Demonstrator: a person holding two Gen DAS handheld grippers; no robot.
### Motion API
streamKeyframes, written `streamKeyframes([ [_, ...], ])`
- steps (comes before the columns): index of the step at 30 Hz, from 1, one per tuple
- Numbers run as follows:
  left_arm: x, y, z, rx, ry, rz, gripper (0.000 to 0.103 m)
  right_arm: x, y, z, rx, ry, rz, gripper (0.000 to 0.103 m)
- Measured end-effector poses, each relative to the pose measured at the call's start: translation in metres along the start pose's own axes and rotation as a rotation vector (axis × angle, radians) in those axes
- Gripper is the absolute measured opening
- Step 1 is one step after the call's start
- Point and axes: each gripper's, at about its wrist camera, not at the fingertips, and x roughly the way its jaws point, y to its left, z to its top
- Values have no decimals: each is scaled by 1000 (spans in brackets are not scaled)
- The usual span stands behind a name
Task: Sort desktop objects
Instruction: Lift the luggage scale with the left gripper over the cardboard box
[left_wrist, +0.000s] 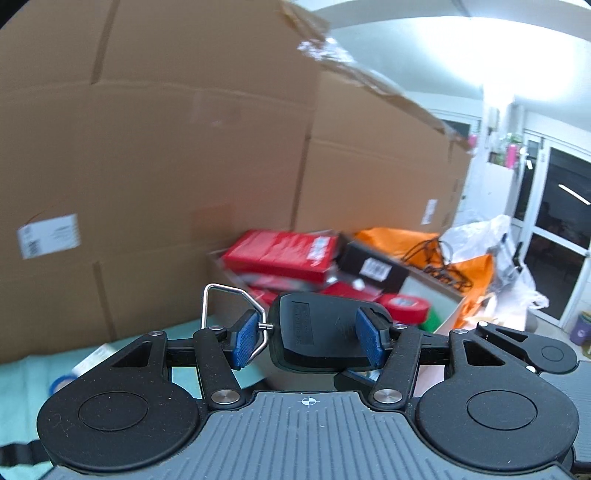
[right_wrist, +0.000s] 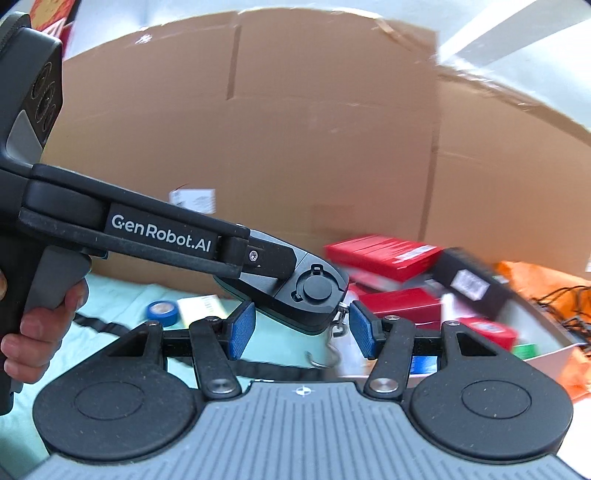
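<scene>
The black scale body (left_wrist: 317, 334) looks like matt plastic with a slightly shiny face, and its wire loop (left_wrist: 236, 291) and the hook (right_wrist: 328, 354) are bare polished metal. Both grippers, left (left_wrist: 306, 341) and right (right_wrist: 301, 332), are matt black plastic with rough-textured blue pads (left_wrist: 242, 343) and shiny screw heads. Far behind is plain matt cardboard (left_wrist: 166, 147), glossy red boxes (left_wrist: 280, 254), crinkly orange plastic bag (left_wrist: 402, 240), and a soft mint-green cloth (right_wrist: 110, 295) on the table.
</scene>
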Motion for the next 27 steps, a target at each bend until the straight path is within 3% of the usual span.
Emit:
streamKeyframes([
  [14,81,-79,43,61,-19,-128,59,-4,-100,7,1,-60,-165,61],
  [27,161,-98,46,5,51,-166,60,26,-162,-9,-19,-30,-177,61],
])
